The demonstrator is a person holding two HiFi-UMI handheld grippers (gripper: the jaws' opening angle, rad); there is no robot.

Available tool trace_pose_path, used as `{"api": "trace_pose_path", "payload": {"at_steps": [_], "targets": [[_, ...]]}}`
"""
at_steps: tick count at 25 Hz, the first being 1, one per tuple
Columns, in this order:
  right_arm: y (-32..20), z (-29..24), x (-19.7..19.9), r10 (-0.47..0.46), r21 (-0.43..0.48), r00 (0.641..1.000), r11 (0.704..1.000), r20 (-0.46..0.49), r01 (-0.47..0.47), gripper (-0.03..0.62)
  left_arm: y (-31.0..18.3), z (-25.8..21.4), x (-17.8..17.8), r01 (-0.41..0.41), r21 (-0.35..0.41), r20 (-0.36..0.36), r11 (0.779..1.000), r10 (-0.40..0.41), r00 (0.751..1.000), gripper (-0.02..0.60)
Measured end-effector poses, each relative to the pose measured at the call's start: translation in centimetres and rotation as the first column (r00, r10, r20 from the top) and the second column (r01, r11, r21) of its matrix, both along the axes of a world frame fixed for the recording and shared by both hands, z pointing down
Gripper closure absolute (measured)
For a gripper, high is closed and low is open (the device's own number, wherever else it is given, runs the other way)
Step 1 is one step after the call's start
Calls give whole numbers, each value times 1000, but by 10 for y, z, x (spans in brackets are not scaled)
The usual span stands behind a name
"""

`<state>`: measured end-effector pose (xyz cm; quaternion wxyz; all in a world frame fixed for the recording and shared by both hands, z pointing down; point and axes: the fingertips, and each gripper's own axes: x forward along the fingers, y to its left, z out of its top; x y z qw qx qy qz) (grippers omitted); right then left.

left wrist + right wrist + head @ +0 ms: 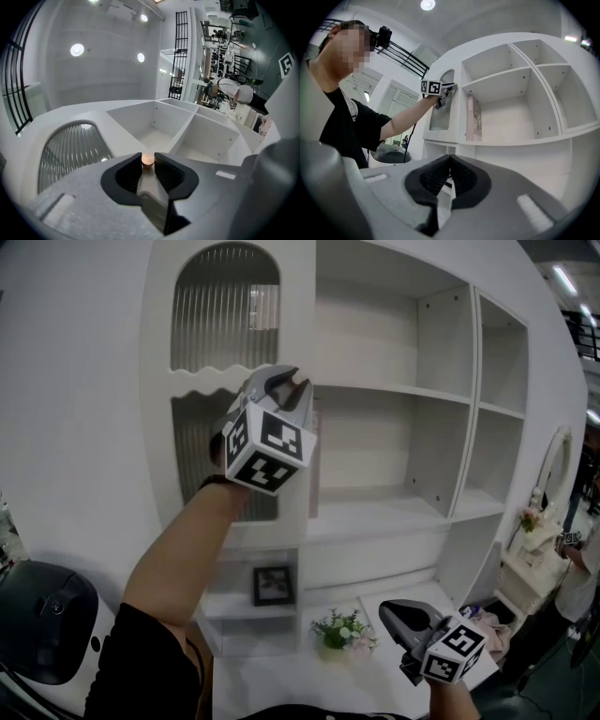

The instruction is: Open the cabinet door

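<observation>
Filling most of the head view, a tall white cabinet (394,427) of open shelves stood against a pale wall (75,381), its top and right side cut off by the picture's edge. Past it on the right the room ran into a dim, cluttered stretch with a mirror (553,465) and a person (586,568) half out of view, both too small to read further. The cabinet door (225,306), arched and set with ribbed glass, took up the cabinet's left side and looked flush with its frame, though the raised left arm covered its lower middle. A dark rounded thing (42,620) at the lower left was cut off and could not be identified. Below the shelves a white counter (300,681) carried a small bunch of flowers (339,629), and a picture frame (273,584) sat in a low compartment. A flat pinkish panel (474,117) stood upright on a shelf just beside the door; what it was could not be told. The left gripper (289,385) was held up at the door's right edge, hiding the handle in the head view. Its own view showed its fingers pinching a small copper-coloured knob (147,160). The right gripper (389,612) hung low over the counter, fingers pressed together with nothing between them.
</observation>
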<state>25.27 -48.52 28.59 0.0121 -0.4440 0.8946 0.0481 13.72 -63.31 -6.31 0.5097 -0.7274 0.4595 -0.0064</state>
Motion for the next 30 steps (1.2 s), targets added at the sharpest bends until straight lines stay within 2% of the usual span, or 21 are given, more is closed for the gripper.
{"api": "trace_pose_path", "payload": {"at_steps": [8, 16, 25, 30], "targets": [[-11, 21, 5, -9, -30, 1000, 999, 24, 10, 591, 0, 0, -2, -20, -9, -34, 1000, 20, 999, 512], [-11, 38, 9, -13, -63, 999, 998, 52, 16, 591, 1, 0, -2, -5, -21, -21, 1000, 5, 1000, 508], [21, 36, 10, -20, -50, 999, 999, 44, 22, 591, 28, -1, -6, -58, -66, -50, 996, 55, 997, 508], [42, 34, 7, -41, -45, 999, 998, 5, 41, 591, 46, -1, -12, -85, -95, -71, 992, 79, 994, 508]]}}
